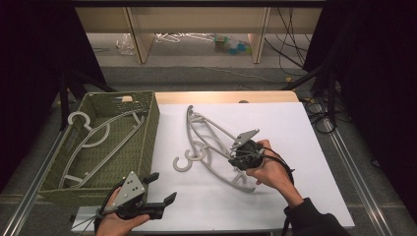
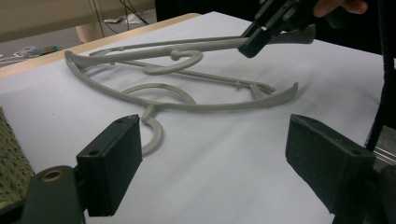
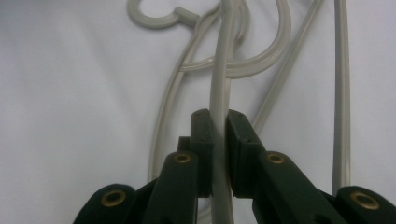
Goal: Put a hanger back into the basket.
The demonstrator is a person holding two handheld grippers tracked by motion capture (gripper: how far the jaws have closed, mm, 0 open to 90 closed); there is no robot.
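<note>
I have the right gripper (image 1: 241,156) over the middle of the white table (image 1: 295,147), gripped by the right hand (image 1: 268,169). In the right gripper view its two black jaws are pressed against opposite sides of one grey bar of the upper hanger (image 3: 219,93), so the gripper (image 3: 219,135) is pinching that hanger. The left gripper view confirms the contact: the right gripper (image 2: 261,32) clamps the arm of the upper hanger (image 2: 187,44), which sits raised and tilted above the table surface on that side.

A second grey hanger, the lower hanger (image 2: 196,105), lies flat on the table directly under the first. The two overlap, and their hooks cross near the centre; from the high view I read the pair (image 1: 211,142) as a tangled stack with one hook (image 1: 183,164) pointing toward the near left.

My left gripper (image 1: 157,189) is near the front edge of the table, held by the left hand (image 1: 115,216), well apart from the hangers. Its jaws stand spread wide, with nothing between them; the left gripper view shows both pads (image 2: 116,163) apart and aimed at the hanger pair.

The green woven basket (image 1: 147,128) stands at the left edge of the table. One more grey hanger (image 1: 93,137) lies inside it, hook toward the far corner.
</note>
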